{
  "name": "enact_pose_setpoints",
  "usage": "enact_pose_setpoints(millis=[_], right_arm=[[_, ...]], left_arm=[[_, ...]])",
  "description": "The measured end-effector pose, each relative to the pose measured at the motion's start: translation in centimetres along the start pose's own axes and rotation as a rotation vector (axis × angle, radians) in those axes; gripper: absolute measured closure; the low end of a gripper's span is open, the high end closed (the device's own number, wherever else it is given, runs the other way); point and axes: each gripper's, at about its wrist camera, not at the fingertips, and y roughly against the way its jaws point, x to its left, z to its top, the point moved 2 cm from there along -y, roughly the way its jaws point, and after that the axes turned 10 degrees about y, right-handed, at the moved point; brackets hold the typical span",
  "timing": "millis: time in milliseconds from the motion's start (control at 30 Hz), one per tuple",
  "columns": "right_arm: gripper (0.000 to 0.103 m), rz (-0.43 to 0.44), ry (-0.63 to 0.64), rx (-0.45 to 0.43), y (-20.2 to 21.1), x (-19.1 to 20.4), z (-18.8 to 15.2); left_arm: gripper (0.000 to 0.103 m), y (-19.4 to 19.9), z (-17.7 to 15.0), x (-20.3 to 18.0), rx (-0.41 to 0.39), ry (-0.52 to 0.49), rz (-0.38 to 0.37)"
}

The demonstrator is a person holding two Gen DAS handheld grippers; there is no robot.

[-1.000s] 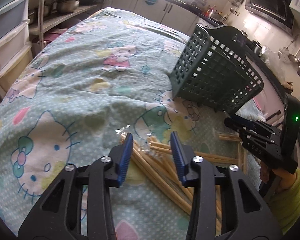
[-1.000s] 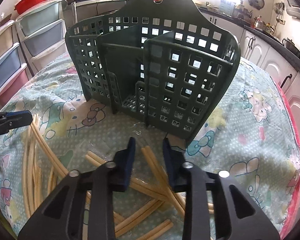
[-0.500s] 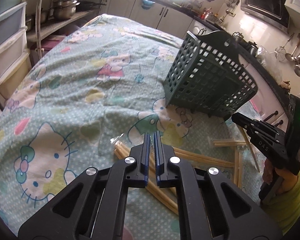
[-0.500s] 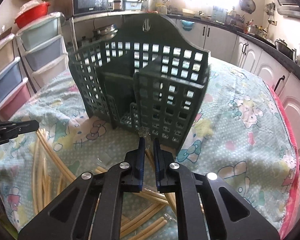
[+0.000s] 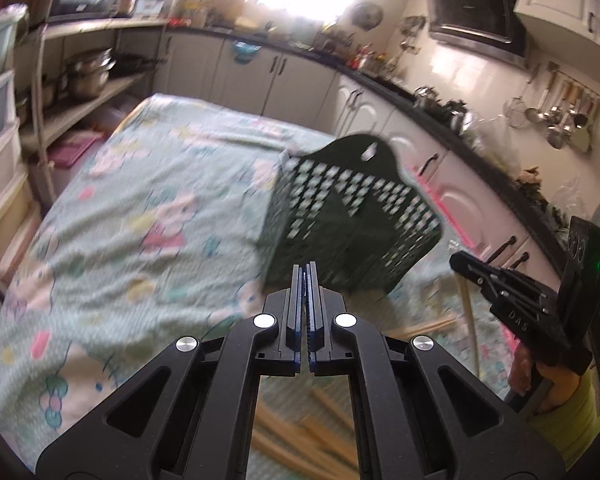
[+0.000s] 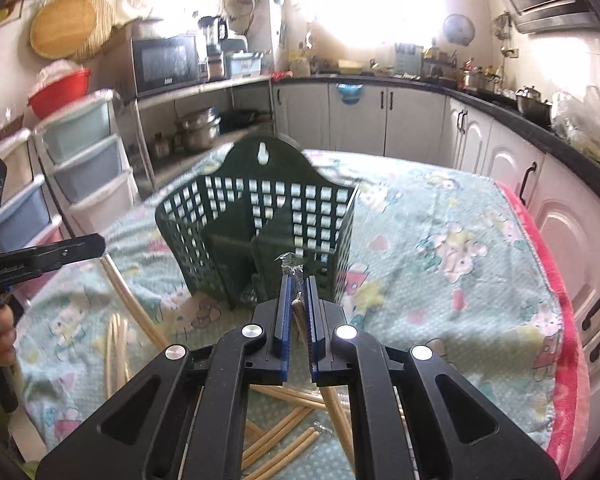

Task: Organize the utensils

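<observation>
The left gripper (image 5: 305,280) is filling the lower middle of its own view, its blue-padded fingers (image 5: 298,300) pressed together with only a thin slit between them; whether anything is caught there cannot be told from this view. In the right wrist view that same gripper is reaching in from the left edge, and a wooden chopstick (image 6: 132,300) is hanging down from its tip toward the cloth, so it appears to be pinching that stick.

The right gripper (image 6: 296,292) is sitting at the lower centre of its frame, its fingers (image 6: 284,312) nearly closed and pinching a chopstick in a clear wrapper (image 6: 298,304), with the crinkled wrapper end sticking up above the tips. In the left wrist view this gripper is showing at the right edge, held by a hand (image 5: 540,372) in a yellow sleeve, with a stick hanging below it.

The dark green utensil basket (image 6: 256,224) is standing upright on the cartoon-print tablecloth (image 6: 440,248) just beyond the right gripper's tips, its divided compartments facing the camera. In the left view it is lying at centre right, blurred.

More loose chopsticks (image 6: 284,436) are lying scattered on the cloth at the bottom of both frames, and a few more (image 6: 114,352) are lying at lower left.
</observation>
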Motion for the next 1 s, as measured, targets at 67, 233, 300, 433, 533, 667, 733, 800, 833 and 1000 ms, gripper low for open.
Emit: enact_pose_setpoints(millis=[67,233,300,433,533,667,733,800,833,1000], right_arm=[[0.097,-0.008,-0.018,-0.027,0.9,-0.4,0.4],[0.098,-0.019,-0.055,-0.084,3.0,-1.0,1.3],[0.098,-0.028,-0.065,-0.111,3.8,-1.3,1.7],[0.098,-0.030,-0.083,-0.163,5.5,-1.8,2.8],[0.098,-0.034,-0.092,-0.201,6.5,-2.2,3.7],[0.098,-0.036,-0.102,-0.252,7.4,-2.5,5.1],[0.098,-0.036,-0.104,-0.284,7.9,-2.5,6.2],[0.098,-0.038,-0.105,-0.317,8.3,-2.6,7.2],[0.098,-0.036,-0.103,-0.334,8.4,-2.6,7.7],[0.098,-0.040,-0.102,-0.400,8.9,-2.6,10.2]], left_arm=[[0.103,0.2,0.7,-1.1,-0.014,-0.018,-0.020],[0.103,1.0,2.7,-4.0,-0.064,-0.063,-0.073],[0.103,1.4,3.5,-5.1,-0.079,-0.077,-0.097],[0.103,2.2,4.4,-6.6,-0.103,-0.101,-0.121],[0.103,3.0,5.0,-7.5,-0.117,-0.113,-0.138],[0.103,4.2,6.3,-8.3,-0.142,-0.118,-0.160],[0.103,4.8,7.0,-8.4,-0.159,-0.120,-0.167],[0.103,5.6,7.9,-8.8,-0.176,-0.119,-0.183],[0.103,6.0,8.3,-9.0,-0.186,-0.120,-0.189],[0.103,7.7,10.6,-10.1,-0.245,-0.133,-0.211]])
